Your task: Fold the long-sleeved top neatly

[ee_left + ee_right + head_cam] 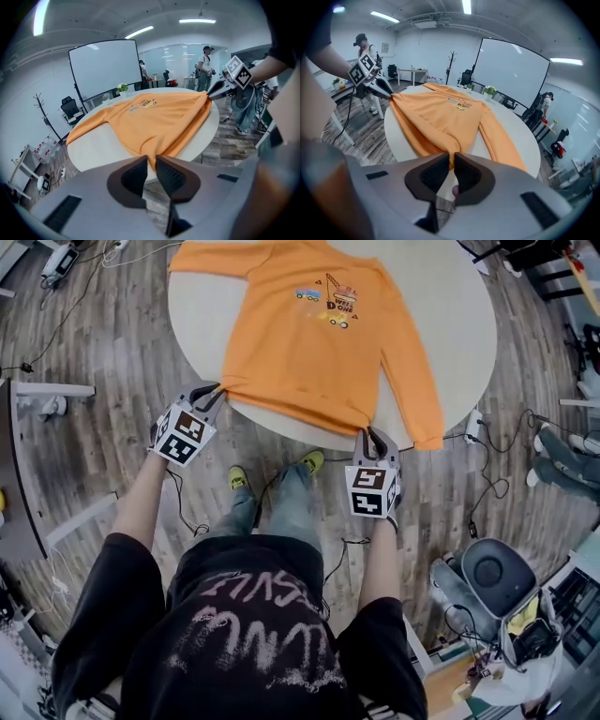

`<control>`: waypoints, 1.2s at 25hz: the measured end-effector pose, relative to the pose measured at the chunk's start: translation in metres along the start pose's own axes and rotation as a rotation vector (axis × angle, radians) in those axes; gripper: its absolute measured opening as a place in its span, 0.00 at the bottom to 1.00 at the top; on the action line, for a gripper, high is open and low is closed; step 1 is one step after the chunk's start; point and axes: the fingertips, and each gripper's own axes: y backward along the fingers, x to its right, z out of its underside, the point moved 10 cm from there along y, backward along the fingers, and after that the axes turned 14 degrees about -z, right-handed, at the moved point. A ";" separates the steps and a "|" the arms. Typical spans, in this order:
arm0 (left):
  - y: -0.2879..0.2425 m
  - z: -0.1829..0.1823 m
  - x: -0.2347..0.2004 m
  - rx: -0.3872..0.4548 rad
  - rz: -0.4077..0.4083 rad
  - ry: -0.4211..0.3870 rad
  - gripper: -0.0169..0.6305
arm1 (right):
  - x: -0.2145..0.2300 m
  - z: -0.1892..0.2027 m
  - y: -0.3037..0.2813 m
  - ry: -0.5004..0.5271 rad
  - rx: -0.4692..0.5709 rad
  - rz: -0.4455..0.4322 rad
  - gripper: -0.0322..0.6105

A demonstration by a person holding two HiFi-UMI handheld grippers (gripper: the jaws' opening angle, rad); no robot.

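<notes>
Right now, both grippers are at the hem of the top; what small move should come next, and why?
Probably lift both slightly together: the left gripper and right gripper each pinch the top, which lies flat on the table.

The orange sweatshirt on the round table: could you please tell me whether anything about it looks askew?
Yes. The orange sweatshirt lies skewed on the round table: its hem overhangs the near edge, pinched at both corners by the left gripper and right gripper, and one cuff droops past the rim.
</notes>
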 end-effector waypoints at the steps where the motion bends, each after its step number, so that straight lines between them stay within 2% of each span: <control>1: 0.002 -0.003 0.003 0.013 0.009 -0.026 0.14 | -0.001 0.001 0.001 -0.003 0.003 0.002 0.11; 4: 0.005 -0.012 0.007 0.047 0.031 -0.091 0.26 | -0.003 0.005 0.006 -0.005 -0.004 0.003 0.13; 7: 0.006 -0.023 0.009 0.071 0.011 -0.151 0.26 | -0.007 0.004 0.011 0.042 -0.012 0.000 0.23; 10: -0.002 -0.033 0.018 0.061 0.018 -0.271 0.26 | -0.012 -0.001 0.005 0.133 -0.017 -0.017 0.33; 13: -0.014 -0.035 0.026 0.017 0.017 -0.382 0.24 | -0.014 -0.009 -0.012 0.222 -0.049 -0.039 0.34; 15: -0.016 -0.037 0.024 0.012 0.009 -0.371 0.09 | -0.011 -0.016 -0.019 0.247 -0.053 -0.036 0.25; 16: -0.015 -0.040 0.021 0.022 0.005 -0.348 0.07 | -0.009 -0.019 -0.020 0.250 -0.048 -0.030 0.22; 18: -0.010 -0.044 0.014 0.052 0.001 -0.314 0.06 | -0.007 -0.022 -0.017 0.256 -0.032 -0.016 0.10; 19: -0.007 -0.045 0.012 0.068 0.001 -0.307 0.06 | -0.007 -0.021 -0.015 0.260 -0.026 -0.013 0.08; 26: 0.021 -0.045 0.006 0.165 -0.015 -0.233 0.05 | -0.011 -0.015 0.005 0.268 0.010 -0.005 0.08; 30: 0.033 -0.043 0.007 0.205 -0.027 -0.233 0.06 | -0.020 -0.017 0.012 0.291 0.032 0.011 0.08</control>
